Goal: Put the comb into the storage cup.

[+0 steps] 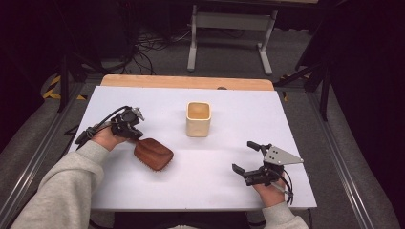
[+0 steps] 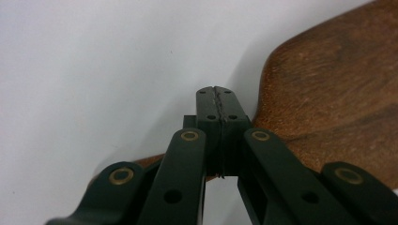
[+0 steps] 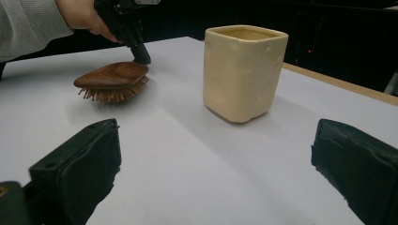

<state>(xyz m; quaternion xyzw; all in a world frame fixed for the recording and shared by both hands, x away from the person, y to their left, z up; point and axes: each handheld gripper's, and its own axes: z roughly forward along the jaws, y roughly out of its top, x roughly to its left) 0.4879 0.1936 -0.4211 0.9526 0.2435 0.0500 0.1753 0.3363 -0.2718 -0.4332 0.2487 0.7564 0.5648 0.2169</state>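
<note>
Hairbrush (image 1: 153,153) lies on the white surface (image 1: 219,181), bristles down, on the left side, with its wooden back up. Left gripper (image 1: 135,135) has its fingers (image 2: 217,105) pressed tight together on the brush's handle end. Right gripper (image 1: 247,158) sits well apart on the right side, its fingers (image 3: 80,164) wide open and holding nothing. Cream cup (image 1: 198,119) stands upright between the two, farther back.

One wooden hairbrush (image 1: 154,154), one cream cup (image 1: 198,119)
</note>
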